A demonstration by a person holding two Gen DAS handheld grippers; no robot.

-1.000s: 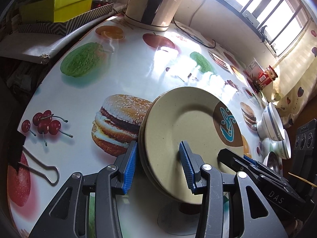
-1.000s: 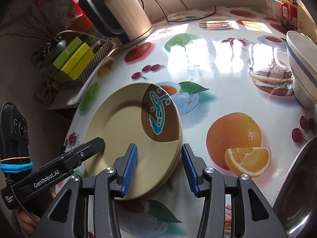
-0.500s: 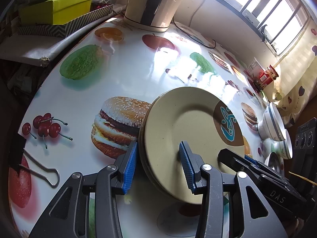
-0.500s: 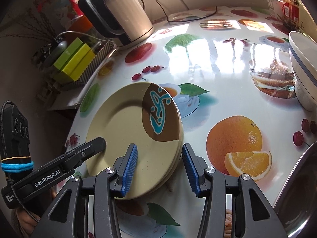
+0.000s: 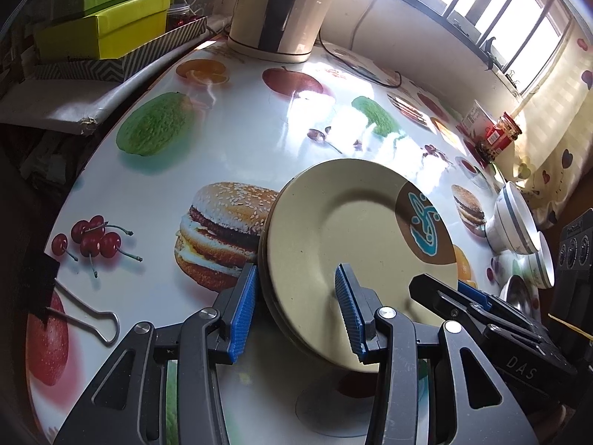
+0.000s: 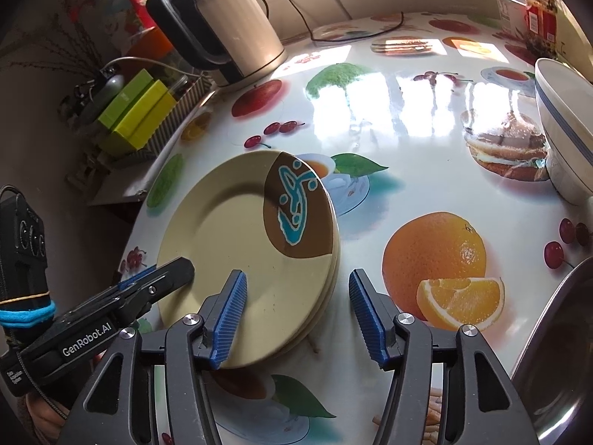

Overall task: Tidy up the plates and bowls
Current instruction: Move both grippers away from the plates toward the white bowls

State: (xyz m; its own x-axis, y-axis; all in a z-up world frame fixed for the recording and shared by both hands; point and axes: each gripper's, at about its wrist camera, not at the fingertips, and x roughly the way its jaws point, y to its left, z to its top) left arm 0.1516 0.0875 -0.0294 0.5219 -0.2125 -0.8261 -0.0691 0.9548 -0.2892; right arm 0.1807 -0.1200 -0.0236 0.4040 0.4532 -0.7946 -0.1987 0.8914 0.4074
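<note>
A stack of beige plates (image 5: 344,230) with a brown patch and a blue motif lies on the fruit-print table; it also shows in the right wrist view (image 6: 237,244). My left gripper (image 5: 292,307) is open, its jaws straddling the stack's near-left rim. My right gripper (image 6: 296,315) is open, straddling the stack's near-right rim. Each gripper shows in the other's view, at the stack's edge. White bowls with blue stripes (image 5: 515,222) stand at the right; one (image 6: 563,141) is at the right edge of the right wrist view.
A kettle (image 5: 281,3) with its cord stands at the table's back. Green and yellow boxes (image 5: 107,26) sit on a side shelf. A binder clip (image 5: 85,315) lies near left. A steel bowl (image 6: 556,352) is near right. A red jar (image 5: 500,137) stands by the window.
Both grippers have held nearly still around the plate stack. The right gripper's jaws have opened a little wider.
</note>
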